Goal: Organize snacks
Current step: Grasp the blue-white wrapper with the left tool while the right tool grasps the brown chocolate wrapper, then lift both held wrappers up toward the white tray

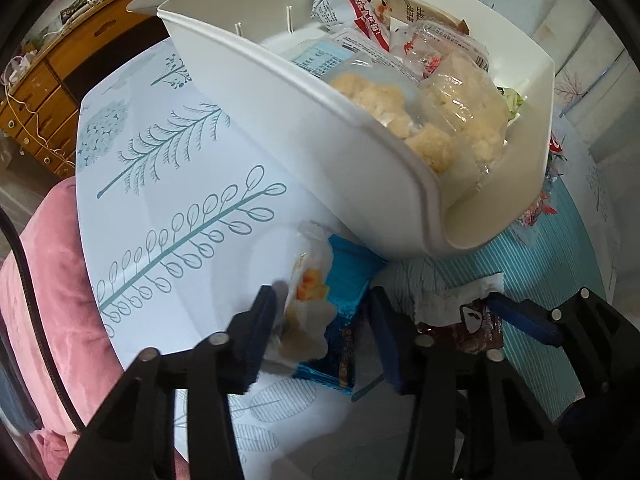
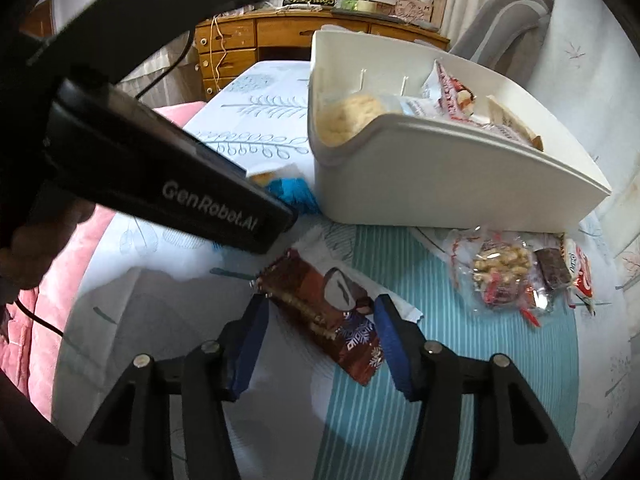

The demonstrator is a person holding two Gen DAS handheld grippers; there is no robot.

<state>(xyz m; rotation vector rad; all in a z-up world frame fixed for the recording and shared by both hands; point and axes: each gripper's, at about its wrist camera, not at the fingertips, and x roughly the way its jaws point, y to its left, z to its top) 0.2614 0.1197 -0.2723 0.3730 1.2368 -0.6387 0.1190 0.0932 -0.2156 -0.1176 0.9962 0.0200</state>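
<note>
Left wrist view: our left gripper [image 1: 324, 332] is spread, its fingers flanking a blue-and-white snack packet [image 1: 320, 312] on the tablecloth [image 1: 180, 160], just below the white bin [image 1: 360, 184]; whether the pads touch it we cannot tell. Right wrist view: our right gripper [image 2: 320, 340] is likewise spread around a brown chocolate bar [image 2: 324, 312] lying diagonally between the fingers, contact uncertain, the bin ahead.
</note>
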